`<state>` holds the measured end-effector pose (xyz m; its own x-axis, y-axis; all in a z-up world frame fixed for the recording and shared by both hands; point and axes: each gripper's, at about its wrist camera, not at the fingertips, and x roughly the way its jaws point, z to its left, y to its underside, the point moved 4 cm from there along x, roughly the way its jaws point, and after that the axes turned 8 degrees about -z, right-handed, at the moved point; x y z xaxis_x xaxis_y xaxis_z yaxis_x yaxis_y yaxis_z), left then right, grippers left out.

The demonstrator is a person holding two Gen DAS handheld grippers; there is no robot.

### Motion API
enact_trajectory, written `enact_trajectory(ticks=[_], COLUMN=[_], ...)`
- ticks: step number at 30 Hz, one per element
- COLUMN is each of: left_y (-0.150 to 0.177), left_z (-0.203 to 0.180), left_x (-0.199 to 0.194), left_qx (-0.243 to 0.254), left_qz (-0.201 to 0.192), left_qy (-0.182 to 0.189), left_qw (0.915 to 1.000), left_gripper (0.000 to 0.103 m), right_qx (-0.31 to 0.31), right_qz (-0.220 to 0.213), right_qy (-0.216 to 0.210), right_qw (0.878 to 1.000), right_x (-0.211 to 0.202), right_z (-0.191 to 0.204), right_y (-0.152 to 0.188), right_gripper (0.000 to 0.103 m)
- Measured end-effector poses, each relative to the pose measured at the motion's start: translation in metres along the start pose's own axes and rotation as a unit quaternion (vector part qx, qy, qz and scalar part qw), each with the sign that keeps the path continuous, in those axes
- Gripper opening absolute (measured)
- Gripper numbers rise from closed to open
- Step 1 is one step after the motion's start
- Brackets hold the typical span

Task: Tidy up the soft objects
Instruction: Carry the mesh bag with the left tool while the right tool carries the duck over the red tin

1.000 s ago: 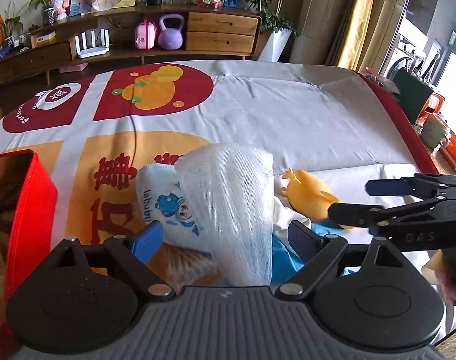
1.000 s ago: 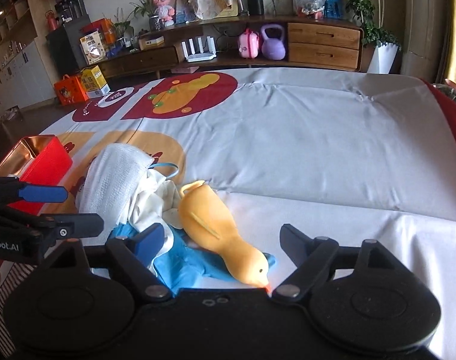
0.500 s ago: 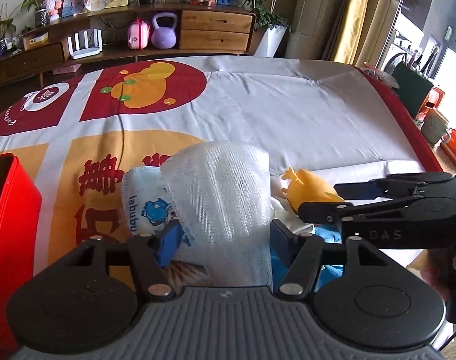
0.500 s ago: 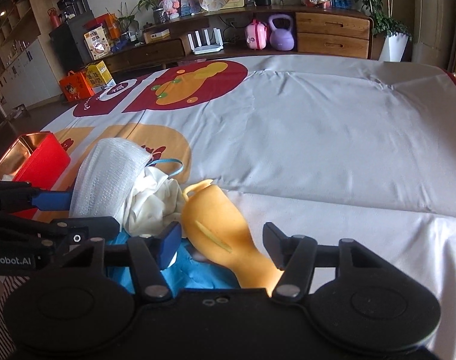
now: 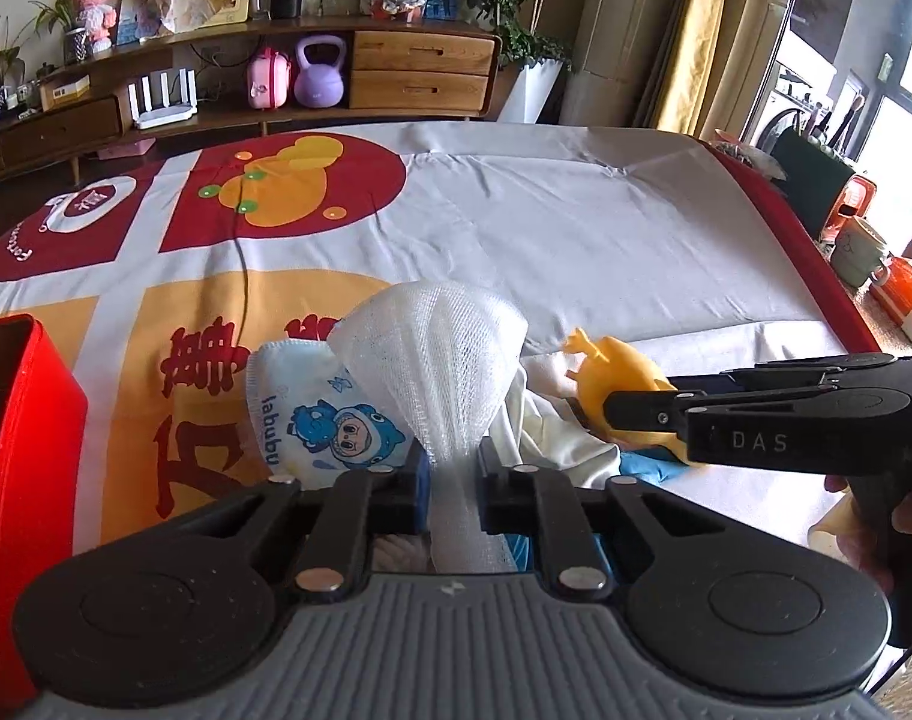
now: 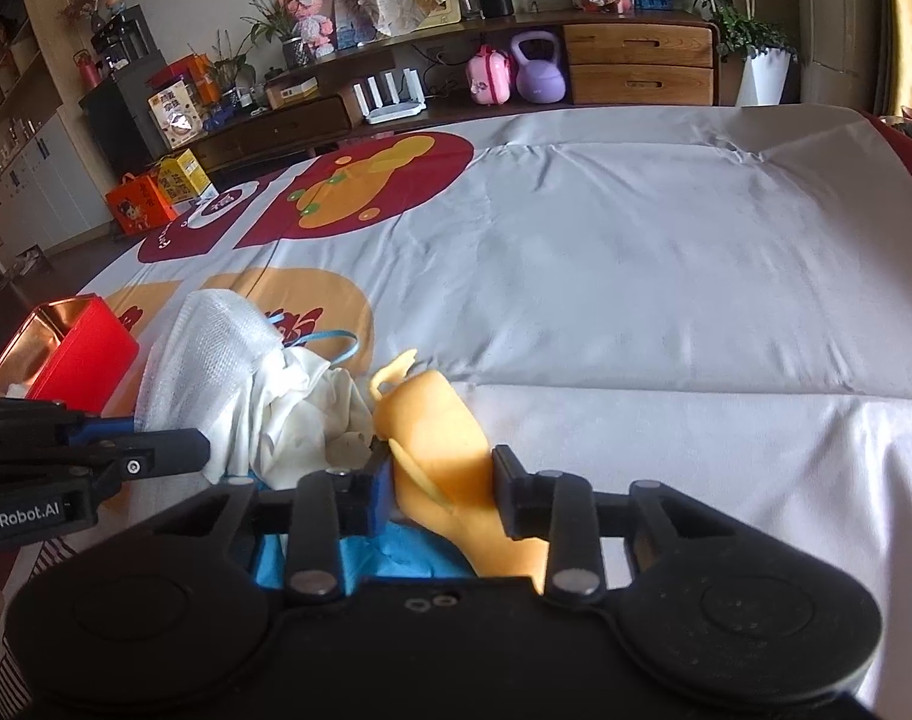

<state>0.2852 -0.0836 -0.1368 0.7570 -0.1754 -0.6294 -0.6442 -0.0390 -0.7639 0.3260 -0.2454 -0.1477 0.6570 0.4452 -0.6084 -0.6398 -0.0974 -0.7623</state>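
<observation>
— Both sets of jaws are closed on something, as far as we can see. Our left gripper (image 5: pixel 453 483) pinches the white mesh cloth (image 5: pixel 438 360) at its narrow lower end, so the mesh fans out above the fingers.

— And our right gripper (image 6: pixel 441 495)?

— Its fingers press on either side of the yellow rubber duck (image 6: pixel 438 438), around the body, with the tail end pointing away from us.

— What lies around those two?

— We see a crumpled white cloth (image 6: pixel 294 402) between mesh and duck, touching both, and a blue fabric (image 6: pixel 408 558) under the duck. Just left of the mesh lies a child's face mask (image 5: pixel 312 414) with a blue cartoon figure and the word "labubu". Everything rests on the printed bed cover (image 5: pixel 546 228).

— Farther out?

— At our left stands a red box (image 6: pixel 90 354), open at the top, near the pile but apart from it. Beyond the bed we make out a wooden sideboard (image 5: pixel 420 69) with a purple kettlebell (image 5: pixel 319 75) and a pink case (image 5: pixel 269 79) on its shelf.
</observation>
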Motion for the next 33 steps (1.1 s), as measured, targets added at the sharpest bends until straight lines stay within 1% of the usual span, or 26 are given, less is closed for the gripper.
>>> enact_trajectory(ticks=[5, 11, 16, 20, 24, 33], left_y=[-0.002, -0.006, -0.005, -0.003, 0.000, 0.004], left_z=[0.006, 0.012, 0.017, 0.021, 0.026, 0.045], left_x=[-0.011, -0.031, -0.051, -0.067, -0.081, -0.117], left_qx=[-0.007, -0.018, -0.022, -0.022, -0.018, -0.022], left_qz=[-0.006, -0.014, -0.019, -0.021, -0.019, -0.020], left_qy=[0.004, 0.013, 0.018, 0.015, 0.004, -0.014], left_qw=[0.9999, 0.9997, 0.9994, 0.9994, 0.9997, 0.9995], left_gripper=[0.013, 0.013, 0.013, 0.014, 0.014, 0.014], right_qx=[0.013, 0.027, 0.044, 0.053, 0.056, 0.036], right_qz=[-0.008, -0.026, -0.032, -0.035, -0.043, -0.046], right_qy=[0.013, 0.023, 0.014, 0.004, -0.008, -0.038], right_qw=[1.000, 0.999, 0.998, 0.998, 0.997, 0.998], right_x=[-0.012, -0.038, -0.062, -0.078, -0.092, -0.115], right_z=[-0.001, -0.002, 0.005, 0.021, 0.042, 0.096], right_y=[0.001, 0.002, 0.004, 0.002, -0.003, -0.013], right_gripper=[0.028, 0.026, 0.026, 0.026, 0.026, 0.027])
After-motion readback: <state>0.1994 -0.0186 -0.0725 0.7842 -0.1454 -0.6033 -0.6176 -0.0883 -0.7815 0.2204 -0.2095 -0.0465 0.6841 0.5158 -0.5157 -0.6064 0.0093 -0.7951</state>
